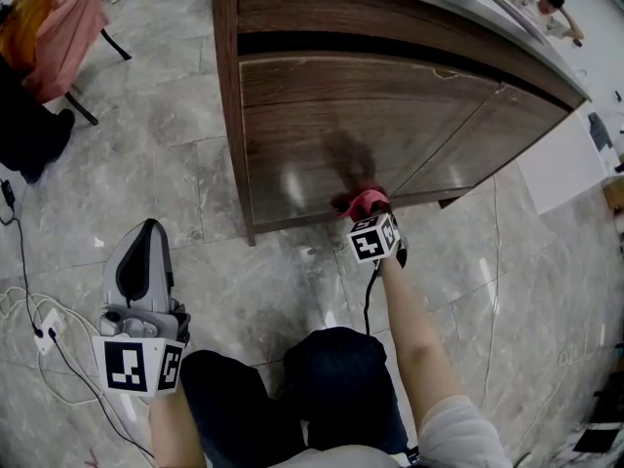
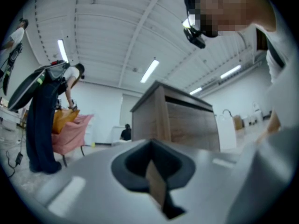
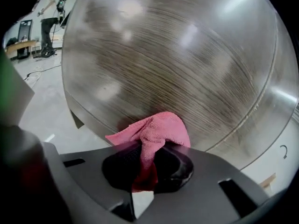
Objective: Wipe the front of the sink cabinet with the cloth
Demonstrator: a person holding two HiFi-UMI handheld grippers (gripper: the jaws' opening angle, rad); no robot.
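Note:
The dark wood sink cabinet (image 1: 390, 115) fills the upper middle of the head view, its two doors facing me. My right gripper (image 1: 366, 208) is shut on a pink cloth (image 3: 156, 132) and presses it against the lower part of the left door (image 3: 177, 59), near the bottom edge. In the head view the cloth (image 1: 364, 201) shows just above the marker cube. My left gripper (image 1: 144, 261) hangs low at the left, away from the cabinet, jaws closed with nothing between them; in its own view the left gripper (image 2: 154, 171) points toward the cabinet (image 2: 182, 125) from the side.
Grey marble floor (image 1: 175, 164) surrounds the cabinet. White cables (image 1: 44, 334) lie on the floor at the left. A chair with pink and orange fabric (image 1: 58, 18) and a standing person (image 2: 44, 120) are far left. Another person (image 1: 541, 3) is beyond the counter.

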